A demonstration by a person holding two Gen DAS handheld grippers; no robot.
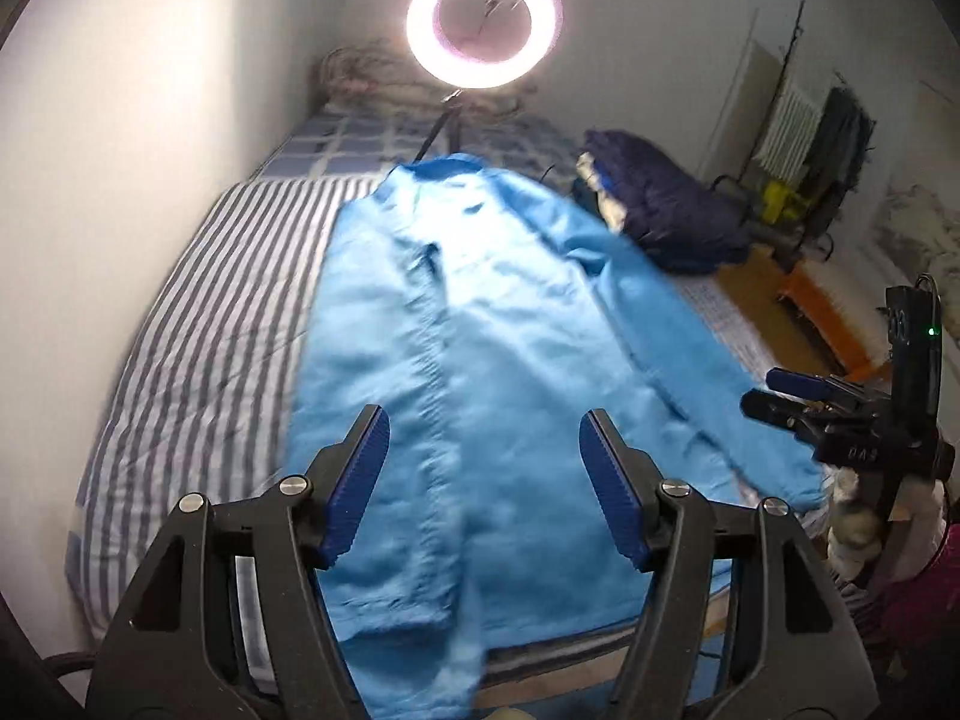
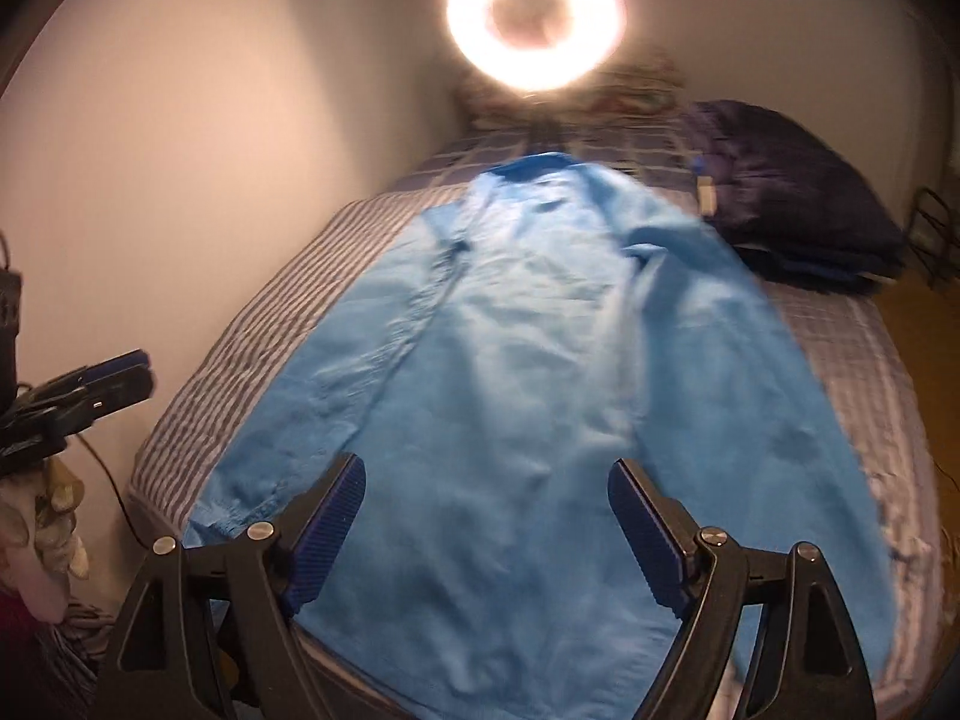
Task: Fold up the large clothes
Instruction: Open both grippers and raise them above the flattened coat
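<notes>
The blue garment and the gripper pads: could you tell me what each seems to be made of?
Blue garment: apparently thin woven cloth, matte with a faint sheen; it lies limp, finely creased, with stitched seams.
Gripper pads: likely moulded blue plastic or rubber, given the fine ribbing; which one is unclear.

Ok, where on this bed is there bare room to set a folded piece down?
The striped sheet between the wall and the light blue garment is bare. A narrower checked strip runs along the garment's other side. The far end is crowded: dark blue clothes pile, ring light stand and bundled items beside it.
</notes>
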